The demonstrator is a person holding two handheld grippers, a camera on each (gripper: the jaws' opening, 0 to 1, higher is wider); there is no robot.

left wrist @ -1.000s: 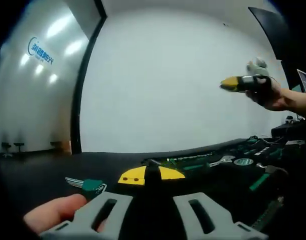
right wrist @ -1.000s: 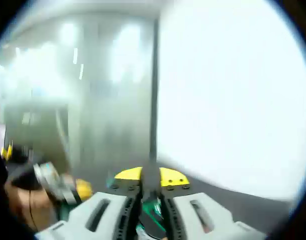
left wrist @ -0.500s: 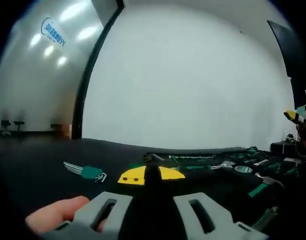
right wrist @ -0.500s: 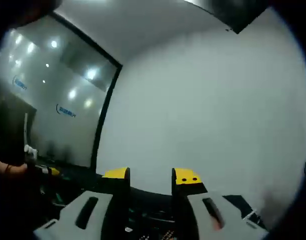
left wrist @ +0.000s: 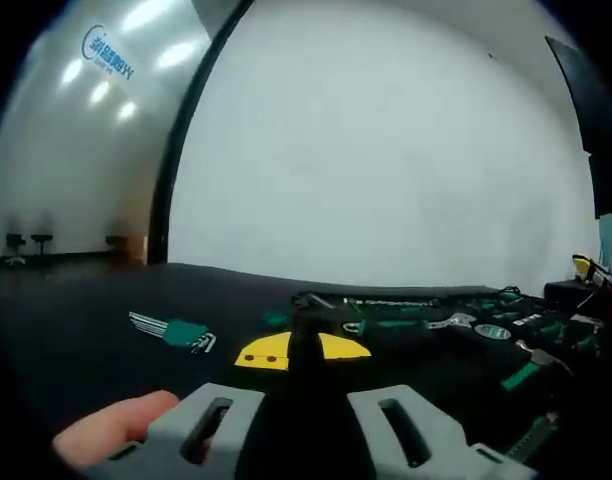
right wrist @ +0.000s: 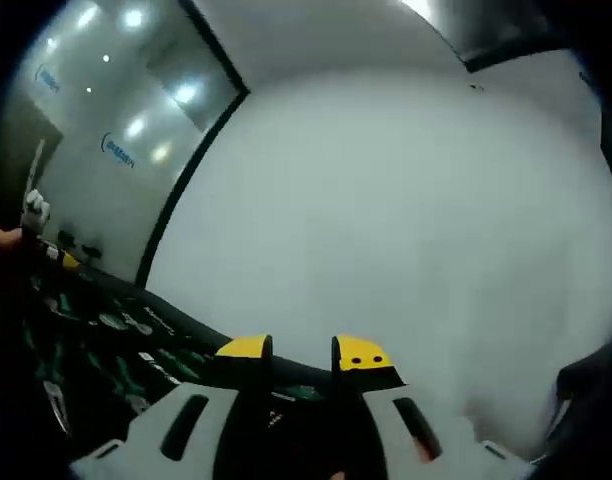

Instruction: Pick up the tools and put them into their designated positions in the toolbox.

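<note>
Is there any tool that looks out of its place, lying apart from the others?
Yes. In the left gripper view, a set of hex keys in a green holder lies alone on the dark table, to the left of and apart from the toolbox where the other green-handled tools sit.

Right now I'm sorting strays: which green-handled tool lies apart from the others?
The hex key set, in its green holder on the dark table, left of the left tool. The other green-handled tools crowd together to the right.
</note>
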